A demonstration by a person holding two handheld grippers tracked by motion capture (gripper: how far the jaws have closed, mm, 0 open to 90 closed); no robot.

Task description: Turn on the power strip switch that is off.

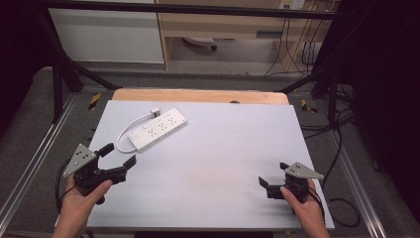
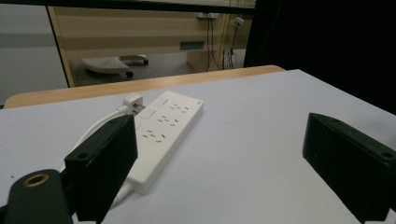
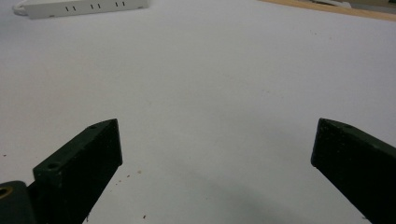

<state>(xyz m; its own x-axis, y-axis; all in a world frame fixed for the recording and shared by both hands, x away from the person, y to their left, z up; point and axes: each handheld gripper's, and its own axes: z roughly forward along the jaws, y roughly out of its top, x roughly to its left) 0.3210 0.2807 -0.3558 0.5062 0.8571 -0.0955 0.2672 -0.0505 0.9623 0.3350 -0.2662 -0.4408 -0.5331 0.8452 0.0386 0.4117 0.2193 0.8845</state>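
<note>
Your left gripper [image 1: 117, 154] hovers just short of the white power strip [image 1: 157, 129], jaws spread wide and empty. Your right gripper [image 1: 272, 174] sits well apart from the strip, jaws likewise wide and holding nothing.

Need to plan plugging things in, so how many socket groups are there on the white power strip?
3, in a row along the power strip at the table's far left: one nearest the plug end, one mid-strip, one toward the cord end. Beside them sit what look like switches.
</note>
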